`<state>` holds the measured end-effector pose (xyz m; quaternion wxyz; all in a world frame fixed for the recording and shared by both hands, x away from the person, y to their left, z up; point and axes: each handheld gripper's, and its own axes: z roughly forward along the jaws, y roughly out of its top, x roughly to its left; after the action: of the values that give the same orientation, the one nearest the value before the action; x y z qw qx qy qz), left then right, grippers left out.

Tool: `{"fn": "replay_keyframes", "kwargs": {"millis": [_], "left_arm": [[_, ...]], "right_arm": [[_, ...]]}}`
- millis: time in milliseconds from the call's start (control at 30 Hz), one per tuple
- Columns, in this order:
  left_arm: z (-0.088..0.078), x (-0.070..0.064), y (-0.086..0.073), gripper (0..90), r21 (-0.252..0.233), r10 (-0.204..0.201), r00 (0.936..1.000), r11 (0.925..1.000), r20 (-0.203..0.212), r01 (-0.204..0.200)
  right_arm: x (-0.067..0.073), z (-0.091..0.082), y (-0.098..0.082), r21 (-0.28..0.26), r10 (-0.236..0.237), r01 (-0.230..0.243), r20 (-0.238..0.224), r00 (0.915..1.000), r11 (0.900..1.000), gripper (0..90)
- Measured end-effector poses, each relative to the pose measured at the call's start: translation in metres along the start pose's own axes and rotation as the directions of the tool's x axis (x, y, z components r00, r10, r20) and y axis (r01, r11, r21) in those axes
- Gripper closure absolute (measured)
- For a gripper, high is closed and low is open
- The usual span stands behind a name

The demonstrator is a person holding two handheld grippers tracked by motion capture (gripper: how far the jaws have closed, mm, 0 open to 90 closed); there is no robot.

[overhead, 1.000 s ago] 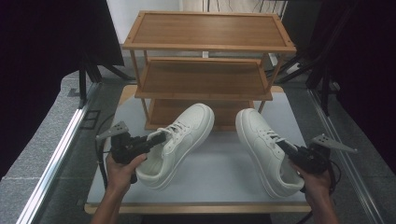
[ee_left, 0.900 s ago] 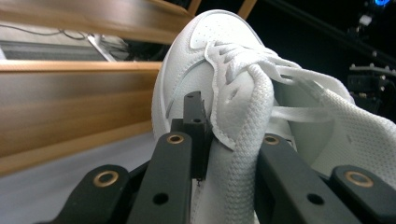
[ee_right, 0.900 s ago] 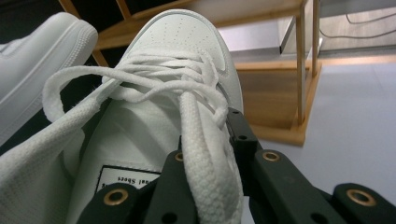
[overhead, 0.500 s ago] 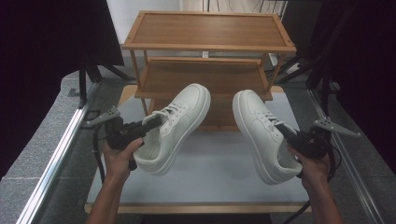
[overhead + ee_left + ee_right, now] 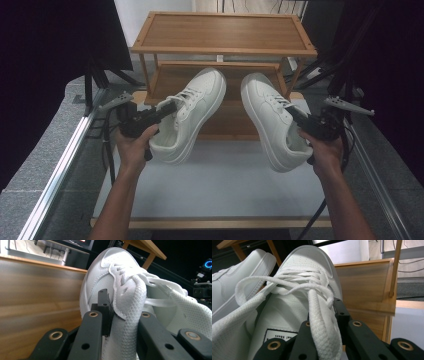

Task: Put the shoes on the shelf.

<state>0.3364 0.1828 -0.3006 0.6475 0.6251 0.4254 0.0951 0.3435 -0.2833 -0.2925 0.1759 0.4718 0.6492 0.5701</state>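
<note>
a pale table top (image 5: pixel 220 185) with a wooden front edge stood before a three-tier wooden shoe rack (image 5: pixel 225 37); dark curtains hung on both sides, grey floor beyond.

two white sneakers were held in the air above the far half of the table, in front of the rack's lower shelves, neither touching the table. the left sneaker (image 5: pixel 192 115) sat left of centre, toe pointing far and slightly right, heel nearer. the right sneaker (image 5: pixel 275 120) sat right of centre, toe pointing far and slightly left, heel low and near. the toes were near each other but apart.

the left gripper (image 5: pixel 162 111) came in from the left and was closed narrow on the collar of the left sneaker; in the left gripper view its black jaws pinched the knit edge beside the tongue (image 5: pixel 125 322), laces (image 5: pixel 160 292) spilling to the right. the left hand (image 5: pixel 134 147) held the gripper body, cable trailing down.

the right gripper (image 5: pixel 296 116) came in from the right and was clamped on the right sneaker's collar near the tongue; in the right gripper view the jaws squeezed the knit edge (image 5: pixel 322 335), looped laces (image 5: pixel 287 282) ahead, a printed label (image 5: pixel 279 335) inside the shoe. the left sneaker showed at that view's upper left. the right hand (image 5: pixel 325 150) gripped the body.
</note>
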Motion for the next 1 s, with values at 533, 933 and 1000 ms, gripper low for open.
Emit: {"fn": "replay_keyframes", "kwargs": {"millis": [533, 933, 1000], "left_arm": [[0.041, 0.005, 0.030, 81.1, -0.012, -0.002, 0.9982, 0.9999, -0.060, 0.002], [0.070, 0.019, 0.029, 81.0, -0.046, -0.066, 0.9884, 0.9972, -0.137, 0.060], [0.075, 0.023, 0.029, 81.0, -0.049, -0.082, 0.9851, 0.9960, -0.151, 0.075]], "right_arm": [[0.009, 0.062, 0.040, 0.021, 0.006, -0.009, 0.098, 0.9951, 1.000, 83.9], [0.019, 0.097, 0.056, 0.042, -0.001, -0.007, 0.176, 0.9844, 0.999, 83.8], [0.020, 0.102, 0.058, 0.040, 0.000, -0.008, 0.191, 0.9816, 0.999, 83.7]]}}
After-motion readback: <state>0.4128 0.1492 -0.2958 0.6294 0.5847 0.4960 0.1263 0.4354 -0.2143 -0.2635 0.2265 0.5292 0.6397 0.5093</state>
